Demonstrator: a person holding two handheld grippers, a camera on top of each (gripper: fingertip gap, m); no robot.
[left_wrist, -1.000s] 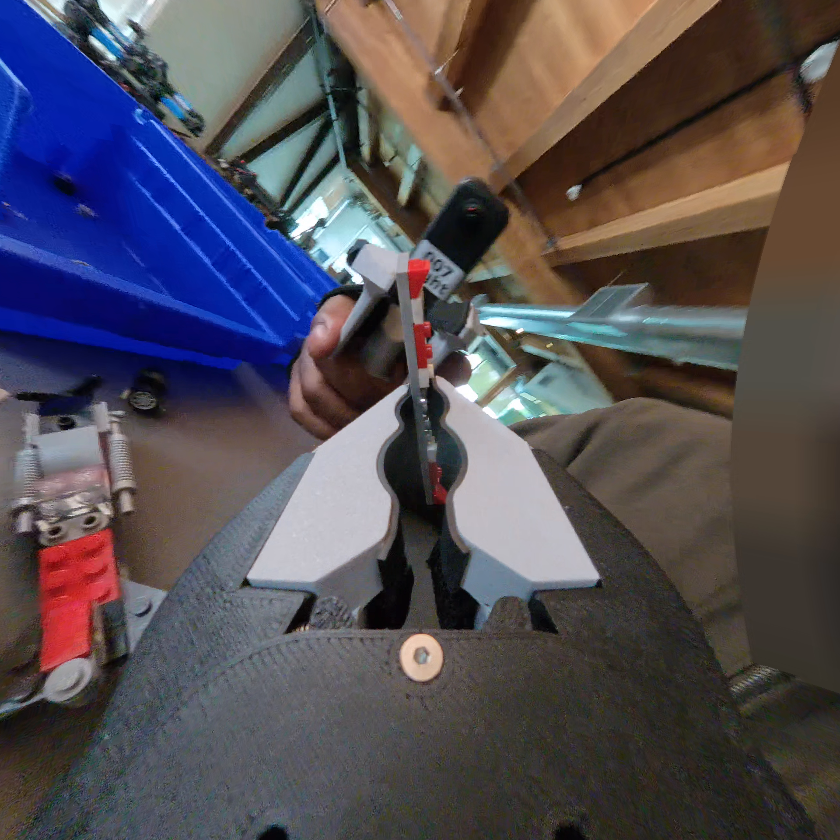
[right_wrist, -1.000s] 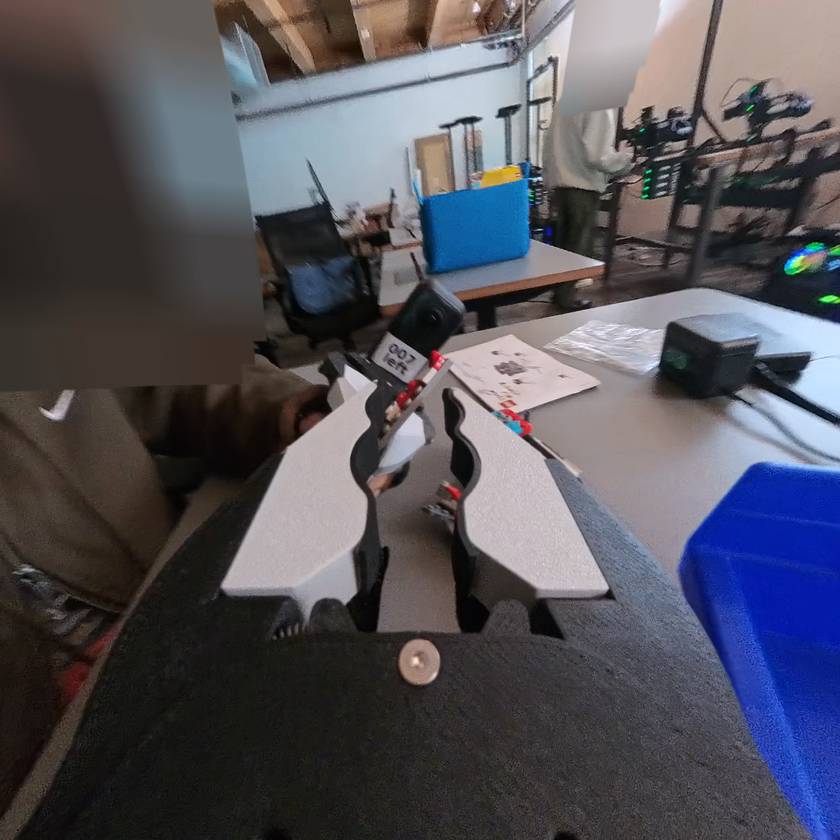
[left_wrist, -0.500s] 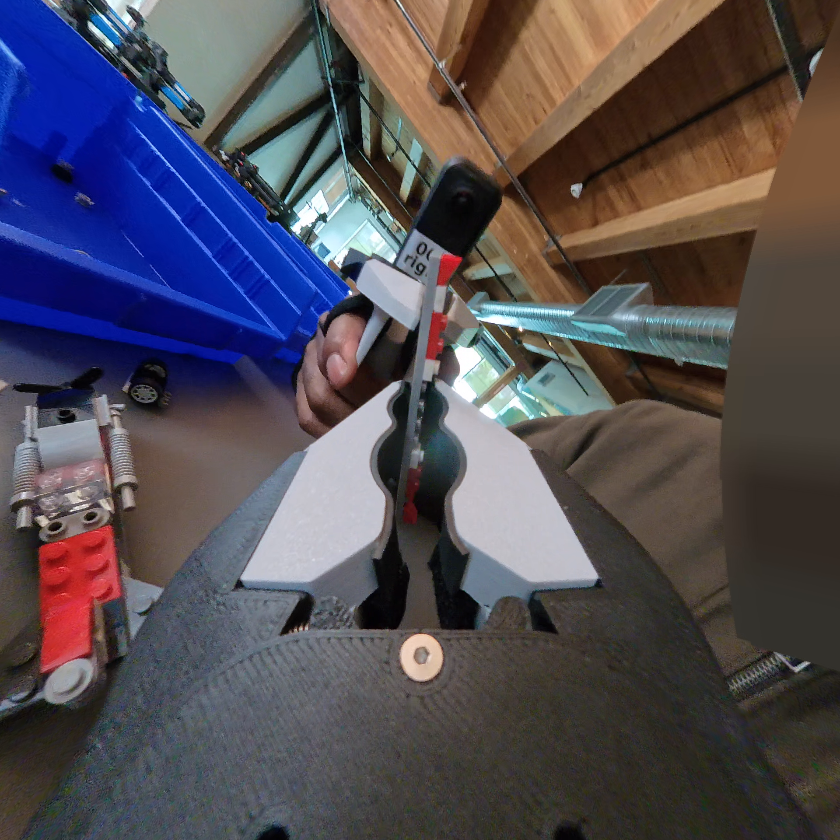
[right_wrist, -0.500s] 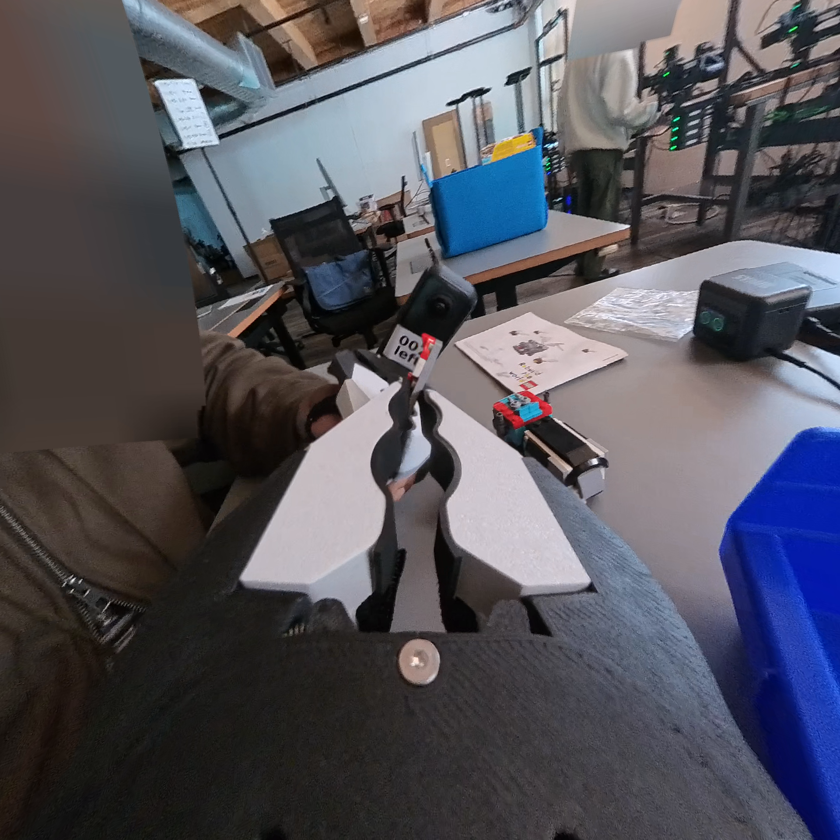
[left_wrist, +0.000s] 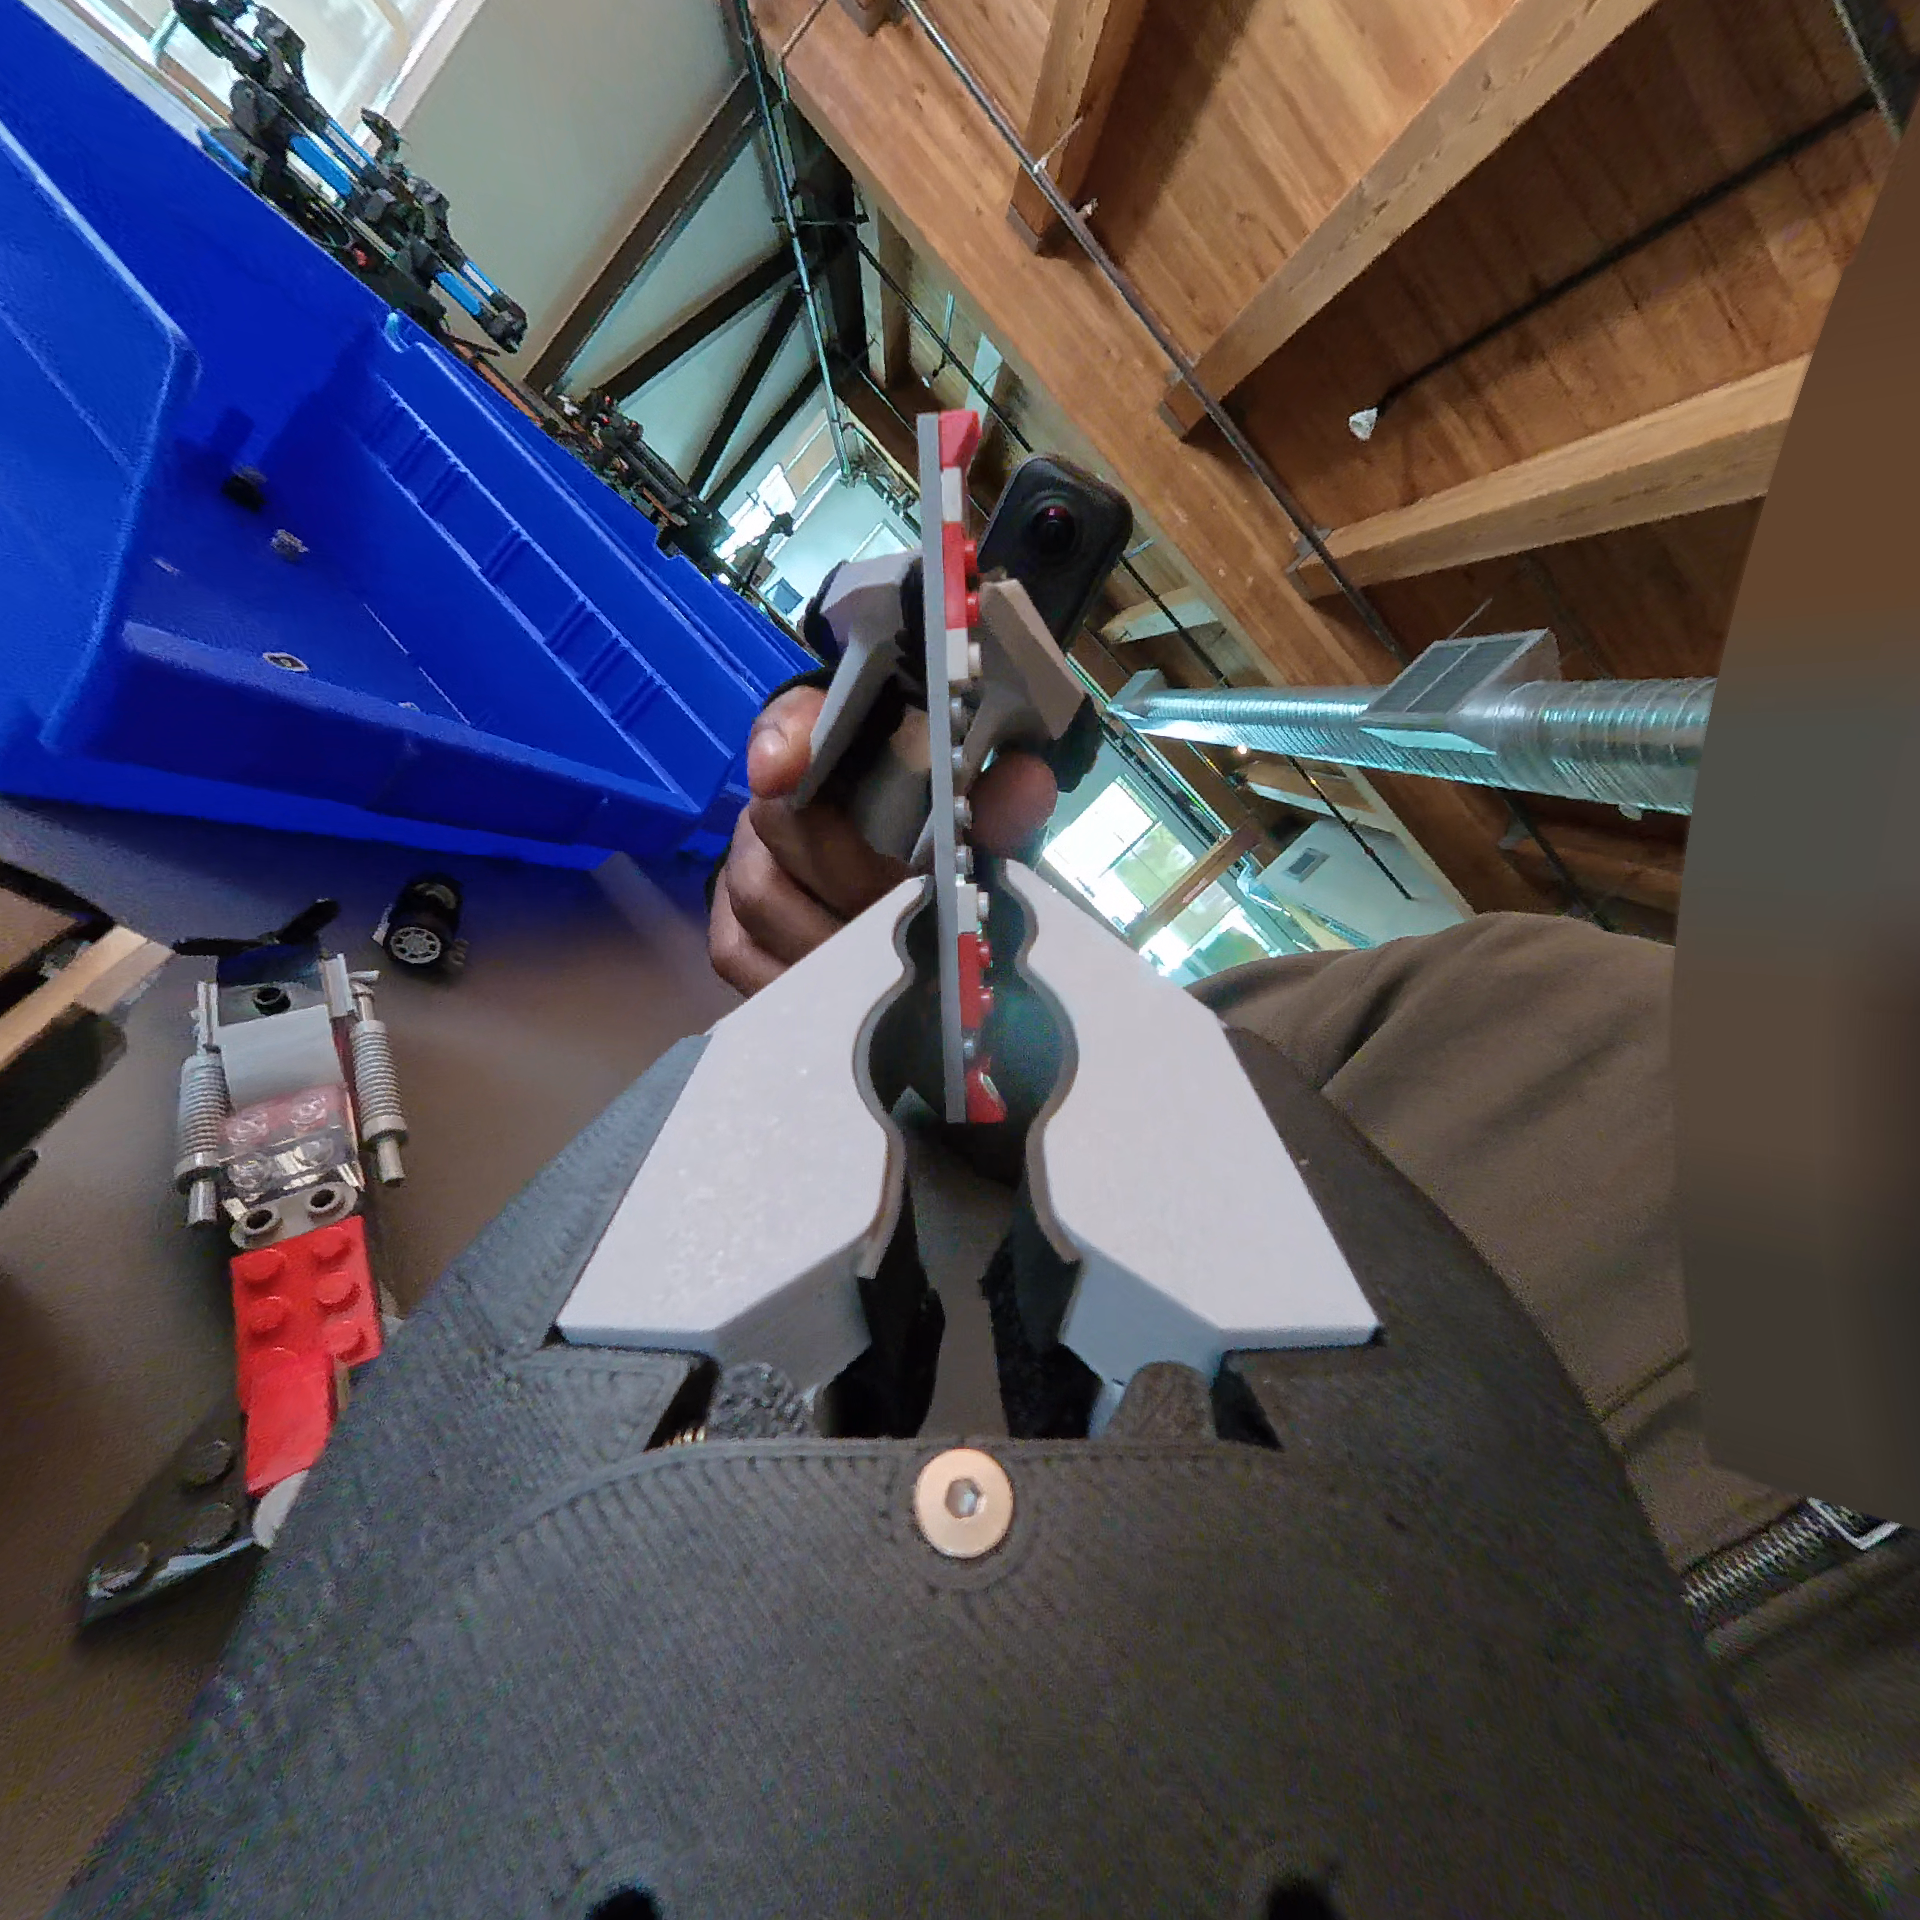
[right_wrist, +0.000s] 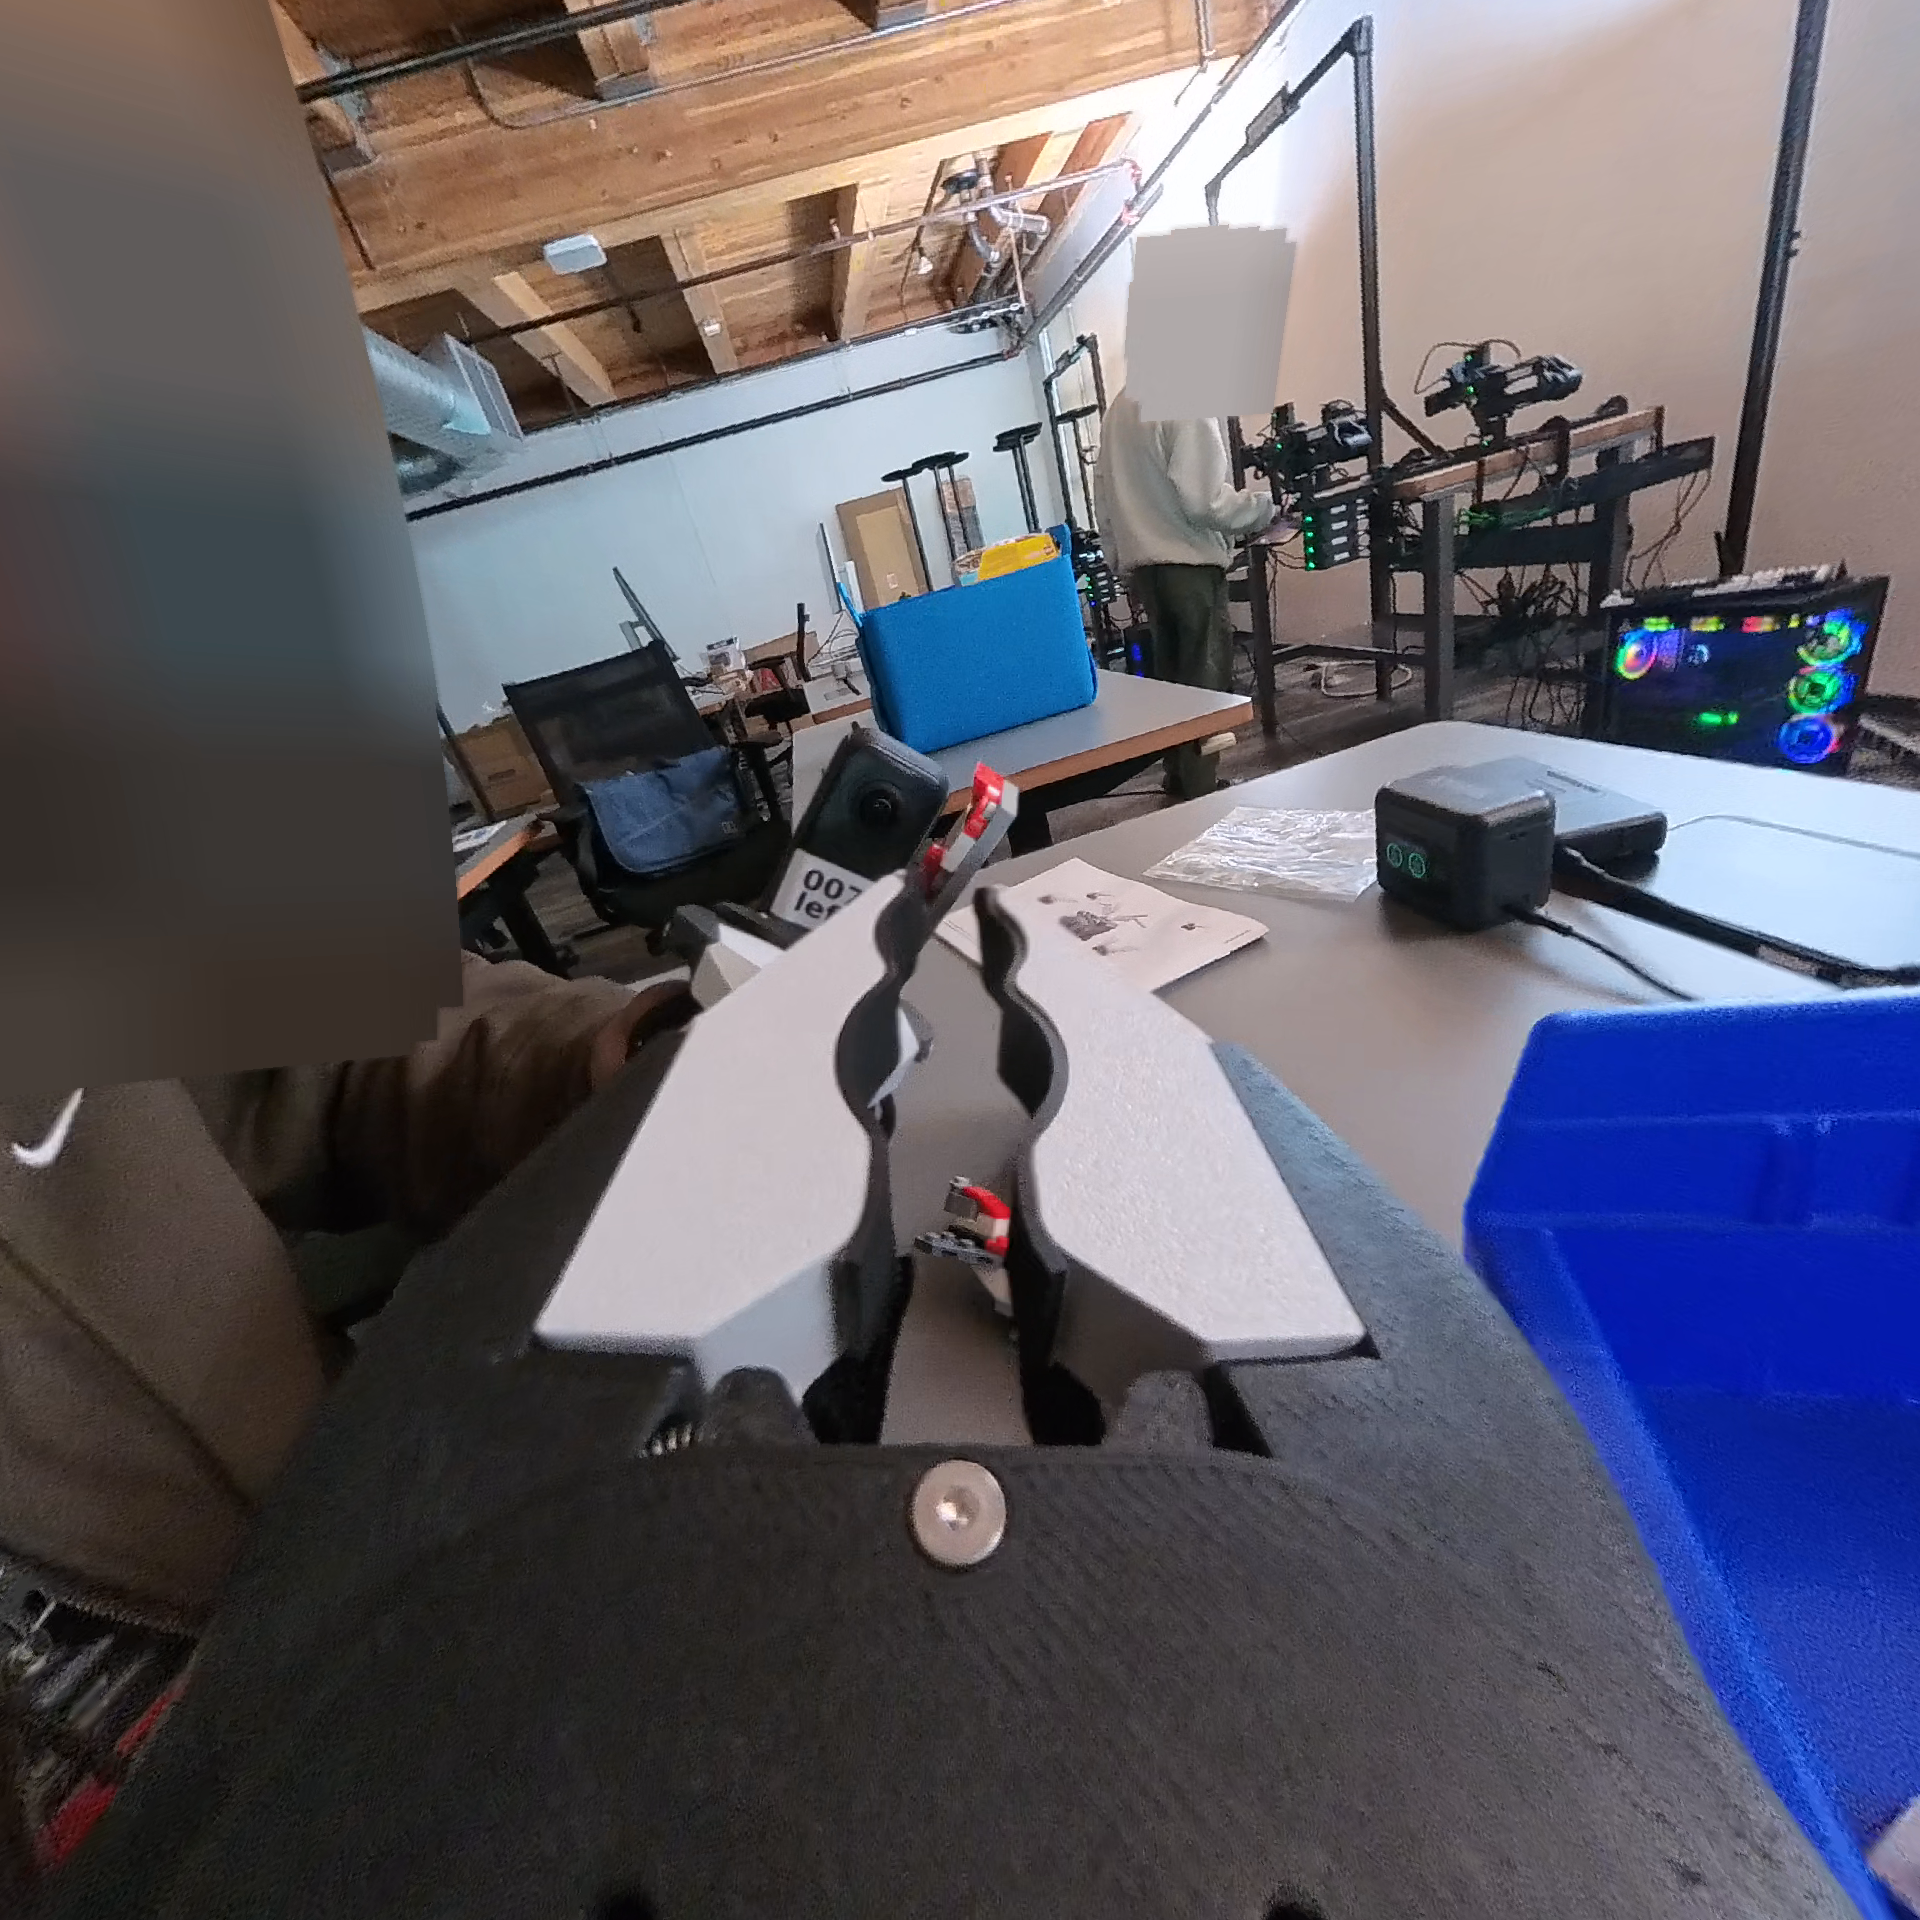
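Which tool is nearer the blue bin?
Right. The right tool sits right beside the blue bin. The left tool, pinching a grey-and-red plate, faces it from the side away from the bin.

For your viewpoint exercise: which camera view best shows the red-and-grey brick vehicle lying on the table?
The left wrist view: the brick vehicle lies fully exposed beside the blue bin. The right wrist view shows only a sliver between its fingers.

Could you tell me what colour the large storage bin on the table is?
Bright blue bin, clearest in the left wrist view.
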